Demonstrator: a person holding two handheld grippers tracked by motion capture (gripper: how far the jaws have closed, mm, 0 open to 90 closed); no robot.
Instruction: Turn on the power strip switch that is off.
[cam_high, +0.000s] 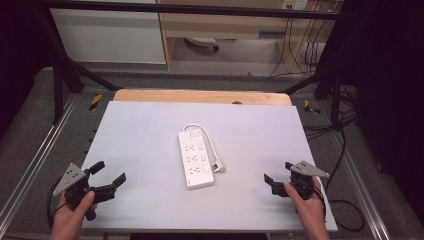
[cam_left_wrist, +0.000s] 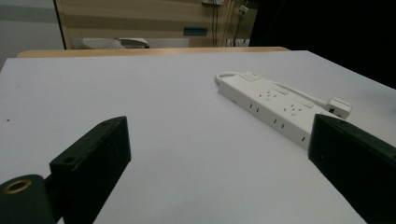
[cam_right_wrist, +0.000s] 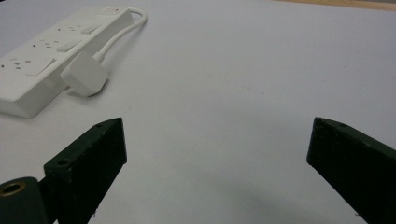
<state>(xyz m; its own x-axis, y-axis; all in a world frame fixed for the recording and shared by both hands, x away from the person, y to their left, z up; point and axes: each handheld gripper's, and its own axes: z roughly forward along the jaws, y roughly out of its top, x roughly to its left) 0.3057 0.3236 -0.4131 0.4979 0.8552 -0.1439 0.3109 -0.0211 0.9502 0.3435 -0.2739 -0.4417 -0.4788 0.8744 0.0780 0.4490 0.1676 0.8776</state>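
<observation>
High view: the strip (cam_high: 194, 160) lies mid-table, untouched; left gripper (cam_high: 108, 176) and right gripper (cam_high: 276, 175) wait well apart from it, either side.

Left gripper view: jaws spread, empty.

Right gripper view: jaws spread, empty; plug (cam_right_wrist: 84, 73) lies beside the strip. Seemingly nothing begun.

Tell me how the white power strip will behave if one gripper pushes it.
The power strip looks rigid and lies flat, so it would probably slide rather than tip. Its smooth casing on the smooth white table likely slips easily. The cord and plug look loose and may trail or swing.
</observation>
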